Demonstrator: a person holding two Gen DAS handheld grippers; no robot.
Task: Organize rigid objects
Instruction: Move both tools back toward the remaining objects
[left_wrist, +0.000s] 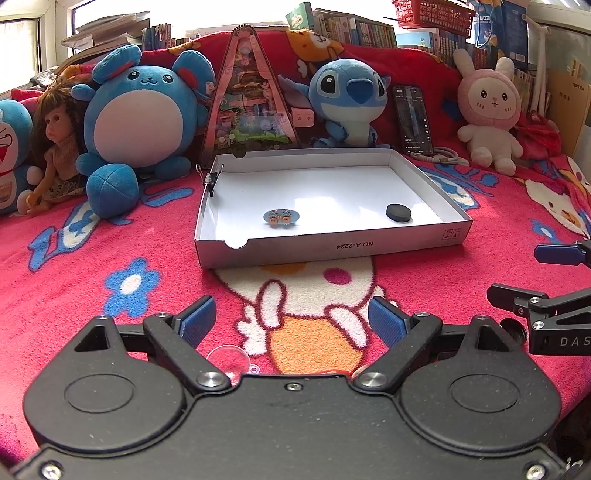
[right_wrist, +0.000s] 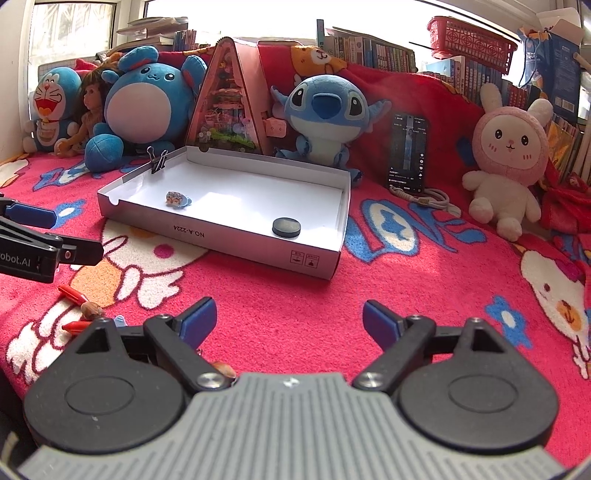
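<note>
A shallow white box (left_wrist: 332, 245) (right_wrist: 236, 242) lies on the red blanket ahead of both grippers. Inside it are a black disc (left_wrist: 399, 213) (right_wrist: 286, 227) and a small blue card with two figures (left_wrist: 281, 218) (right_wrist: 178, 199). A black binder clip (left_wrist: 212, 181) (right_wrist: 158, 160) is clamped on the box's left wall. My left gripper (left_wrist: 291, 321) (right_wrist: 74, 234) is open over the blanket, nothing between its fingers. A clear dome (left_wrist: 229, 360) lies just below it. My right gripper (right_wrist: 290, 321) (left_wrist: 517, 277) is open and holds nothing. Small red and brown pieces (right_wrist: 79, 306) lie left of it.
Plush toys line the back: a round blue one (left_wrist: 144, 110), a blue alien (left_wrist: 347, 99) and a pink rabbit (right_wrist: 509, 158). A pink triangular display house (left_wrist: 247, 99) stands behind the box. A phone (right_wrist: 408, 153) with a cable leans at the right.
</note>
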